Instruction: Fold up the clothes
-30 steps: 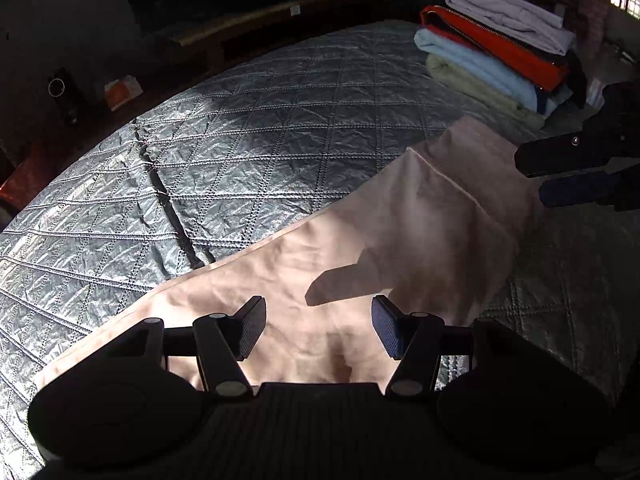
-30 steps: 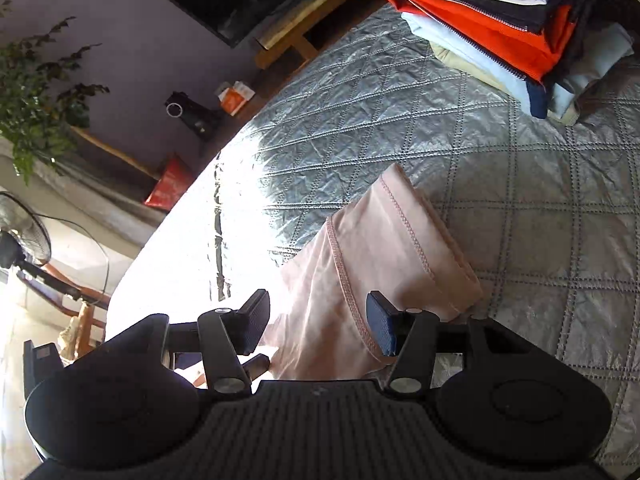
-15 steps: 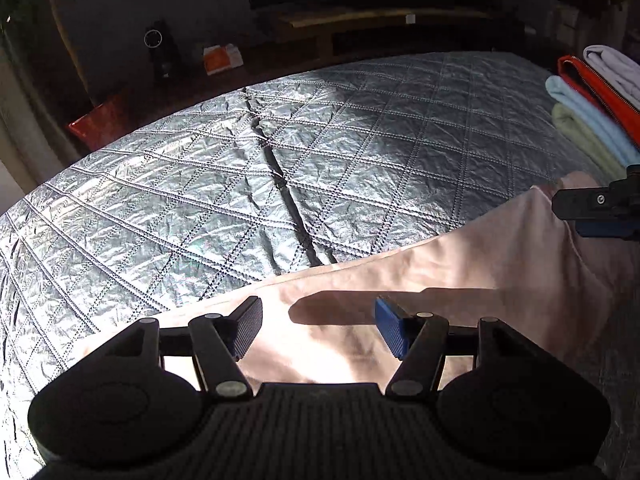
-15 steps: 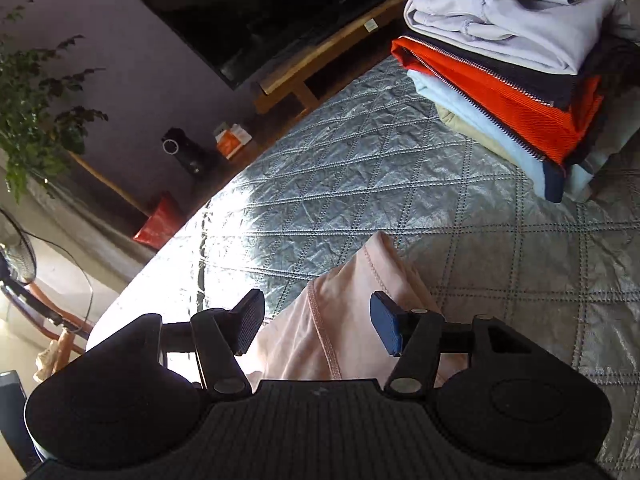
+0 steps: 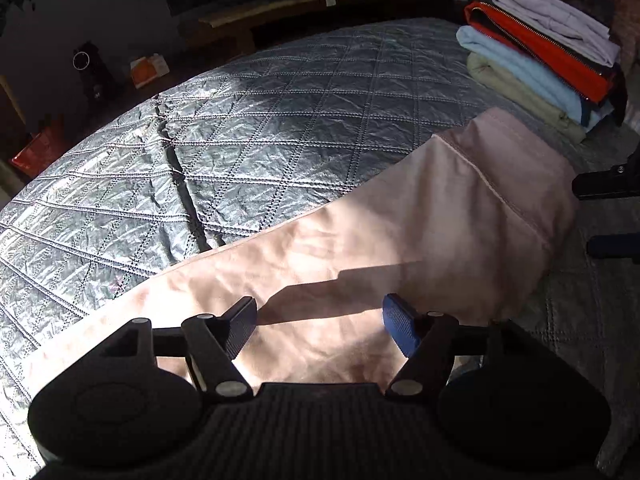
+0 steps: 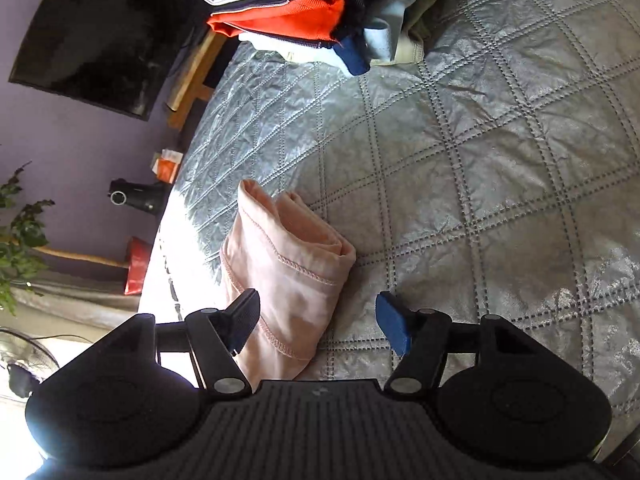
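Observation:
A pale pink garment (image 5: 400,232) lies flat in a long strip across the silver quilted bed (image 5: 280,112). Its far end is folded over, with a stitched hem showing in the right wrist view (image 6: 288,264). My left gripper (image 5: 319,326) is open and empty, hovering just above the garment's middle. My right gripper (image 6: 318,318) is open and empty, above the folded end; its left finger is over the cloth and its right finger is over bare quilt. The right gripper's fingers (image 5: 600,188) show at the right edge of the left wrist view.
A stack of folded clothes (image 5: 544,56), white, orange, light blue and beige, sits at the bed's far right corner, also in the right wrist view (image 6: 304,12). A wooden bench (image 5: 304,4), a dark television (image 6: 100,40) and small floor items lie beyond the bed. A seam crease (image 5: 180,168) crosses the quilt.
Both grippers stayed open. The left view swung back right, showing the stack again. The right gripper turned and moved closer to the folded end and the stack.

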Demonstrator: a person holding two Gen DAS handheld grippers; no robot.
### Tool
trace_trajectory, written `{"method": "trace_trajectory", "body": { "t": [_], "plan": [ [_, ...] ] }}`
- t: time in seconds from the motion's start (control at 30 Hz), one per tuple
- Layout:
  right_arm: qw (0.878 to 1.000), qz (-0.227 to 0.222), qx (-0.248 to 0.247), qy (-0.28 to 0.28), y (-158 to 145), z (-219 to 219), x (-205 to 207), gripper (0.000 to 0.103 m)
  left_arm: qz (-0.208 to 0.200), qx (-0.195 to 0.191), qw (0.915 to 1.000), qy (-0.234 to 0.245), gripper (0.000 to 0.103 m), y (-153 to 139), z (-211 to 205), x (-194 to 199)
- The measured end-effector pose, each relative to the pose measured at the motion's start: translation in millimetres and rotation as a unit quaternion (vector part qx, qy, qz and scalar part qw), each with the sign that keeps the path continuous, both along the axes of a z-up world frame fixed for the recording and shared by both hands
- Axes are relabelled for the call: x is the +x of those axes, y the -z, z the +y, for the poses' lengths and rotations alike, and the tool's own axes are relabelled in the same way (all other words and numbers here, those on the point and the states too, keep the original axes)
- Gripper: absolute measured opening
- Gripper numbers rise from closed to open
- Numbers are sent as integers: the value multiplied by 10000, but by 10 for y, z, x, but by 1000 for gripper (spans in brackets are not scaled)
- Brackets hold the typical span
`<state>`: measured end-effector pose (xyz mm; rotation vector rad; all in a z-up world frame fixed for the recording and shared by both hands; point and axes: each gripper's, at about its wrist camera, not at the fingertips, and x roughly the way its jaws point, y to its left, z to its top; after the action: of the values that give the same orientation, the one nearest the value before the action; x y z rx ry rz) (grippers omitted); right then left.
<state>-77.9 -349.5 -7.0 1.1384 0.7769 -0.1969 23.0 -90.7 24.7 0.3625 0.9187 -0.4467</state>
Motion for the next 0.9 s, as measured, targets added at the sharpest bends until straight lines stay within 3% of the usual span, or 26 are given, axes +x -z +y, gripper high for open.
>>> {"method": "trace_trajectory", "body": {
  "t": [0.1, 0.2, 0.27, 0.33, 0.43, 0.53, 0.6, 0.63, 0.67, 0.8, 0.9],
  "plan": [
    [9997, -208, 155, 29, 69, -25, 88, 71, -81, -119, 9999, -59, 58, -48, 3, -6],
    [9986, -434, 309, -23, 154, -14, 123, 69, -227, -491, 9985, -45, 56, -176, 4, -29],
    [9977, -549, 391, -8, 204, -11, 124, 60, -302, -650, 9974, -4, 58, -218, -19, -40],
    [9967, -580, 569, 90, 255, -31, 126, 57, -338, -642, 9974, 27, 59, -203, -56, -49],
    [9944, -639, 814, 227, 344, -58, 166, 51, -180, -277, 9994, 47, 59, -33, -126, -53],
    [9932, -715, 882, 241, 380, -67, 212, 50, -191, -161, 9997, 42, 64, 37, -140, -63],
    [9950, -695, 704, 135, 352, -53, 227, 49, -193, -133, 9997, 49, 64, 38, -144, -61],
    [9964, -652, 548, 53, 324, -35, 234, 37, -194, -119, 9997, 52, 64, 39, -146, -60],
    [9966, -718, 415, -15, 278, -11, 230, 13, -195, -104, 9997, 55, 65, 40, -148, -59],
    [9900, -1260, -461, -446, -32, 172, 246, 13, -333, 34, 9994, 79, 69, 42, -195, -79],
    [9736, -1555, -1319, -1023, -268, 404, 294, 13, -345, 45, 9994, 19, 70, 45, -209, -64]
  ]
}}
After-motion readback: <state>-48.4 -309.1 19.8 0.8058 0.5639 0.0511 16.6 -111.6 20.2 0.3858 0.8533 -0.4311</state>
